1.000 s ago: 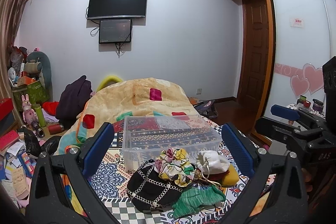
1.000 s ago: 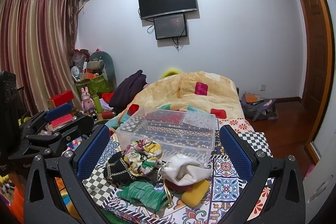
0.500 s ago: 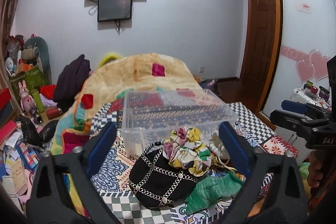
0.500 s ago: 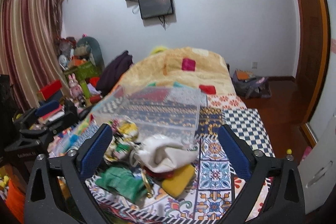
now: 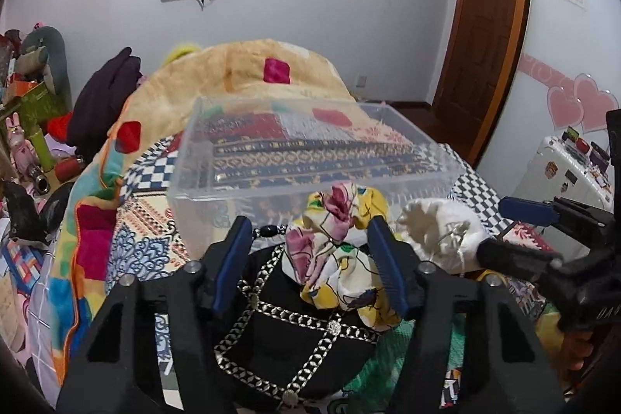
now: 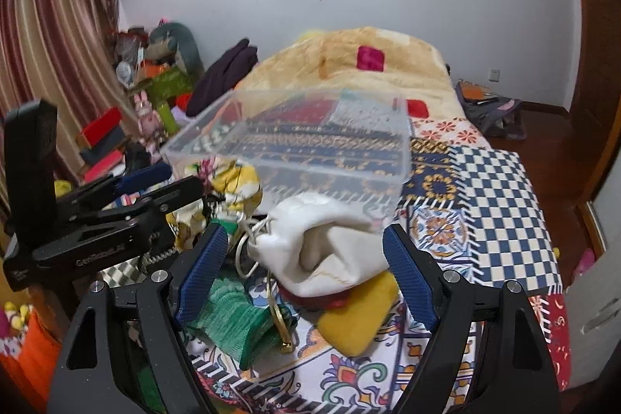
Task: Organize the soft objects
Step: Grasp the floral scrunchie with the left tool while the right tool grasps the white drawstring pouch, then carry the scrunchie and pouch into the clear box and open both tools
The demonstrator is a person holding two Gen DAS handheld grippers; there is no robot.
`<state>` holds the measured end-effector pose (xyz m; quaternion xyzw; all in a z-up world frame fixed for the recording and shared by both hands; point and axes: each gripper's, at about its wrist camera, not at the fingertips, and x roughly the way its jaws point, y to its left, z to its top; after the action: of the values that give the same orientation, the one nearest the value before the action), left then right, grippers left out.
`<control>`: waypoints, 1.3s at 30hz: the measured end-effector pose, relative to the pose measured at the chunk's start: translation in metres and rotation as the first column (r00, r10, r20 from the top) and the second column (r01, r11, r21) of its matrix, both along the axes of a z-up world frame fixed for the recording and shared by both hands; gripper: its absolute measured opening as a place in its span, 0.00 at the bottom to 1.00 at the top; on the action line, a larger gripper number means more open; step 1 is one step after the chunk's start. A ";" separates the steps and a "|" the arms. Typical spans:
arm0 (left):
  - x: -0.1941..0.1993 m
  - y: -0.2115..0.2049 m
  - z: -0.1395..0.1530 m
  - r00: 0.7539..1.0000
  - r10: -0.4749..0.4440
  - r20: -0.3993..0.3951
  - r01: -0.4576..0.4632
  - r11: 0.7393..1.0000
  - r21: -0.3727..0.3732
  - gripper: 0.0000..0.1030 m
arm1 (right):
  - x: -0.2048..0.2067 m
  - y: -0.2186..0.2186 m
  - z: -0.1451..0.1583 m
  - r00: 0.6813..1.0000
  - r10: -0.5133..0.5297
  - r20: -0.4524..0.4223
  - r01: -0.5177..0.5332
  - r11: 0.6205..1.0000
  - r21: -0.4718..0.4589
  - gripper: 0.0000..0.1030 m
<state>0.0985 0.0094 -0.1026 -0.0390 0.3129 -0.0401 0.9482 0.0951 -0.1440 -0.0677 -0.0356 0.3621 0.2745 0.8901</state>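
A heap of soft things lies on the patterned bedspread in front of an empty clear plastic box (image 5: 310,158) (image 6: 306,142). My left gripper (image 5: 310,251) is open, its blue pads on either side of a floral cloth (image 5: 337,251) that lies on a black chain-trimmed bag (image 5: 295,328). My right gripper (image 6: 306,266) is open around a white drawstring pouch (image 6: 322,251), which rests on a yellow pad (image 6: 361,317). A green knit piece (image 6: 236,324) lies at the pouch's left. The right gripper shows at the right in the left wrist view (image 5: 528,231).
A beige blanket (image 5: 248,72) is heaped on the bed behind the box. A dark garment (image 5: 104,96) and cluttered toys and boxes (image 6: 147,96) stand at the left. A door (image 5: 485,26) and a white cabinet (image 5: 559,173) are at the right.
Both grippers have moved forward and down onto the heap. The left gripper's jaws have narrowed around the floral cloth. The right gripper now brackets the white pouch.
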 end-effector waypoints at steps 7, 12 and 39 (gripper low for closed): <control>0.005 0.004 -0.008 1.000 -0.010 -0.024 0.009 1.000 -0.026 0.23 | 0.008 0.002 -0.014 0.999 -0.003 -0.052 0.003 1.000 0.003 0.48; -0.001 0.005 -0.003 1.000 -0.022 0.002 0.022 0.999 -0.027 0.13 | 0.004 0.000 -0.010 0.999 0.010 -0.030 -0.010 1.000 0.013 0.15; 0.004 0.040 0.085 0.985 0.032 0.169 -0.031 0.999 -0.012 0.12 | 0.010 0.007 0.076 0.969 -0.004 0.247 -0.014 0.997 0.072 0.09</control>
<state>0.1025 0.0495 -0.0178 -0.0447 0.2305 -0.0296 0.9716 0.1053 -0.1366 0.0080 -0.0377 0.2383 0.2832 0.9282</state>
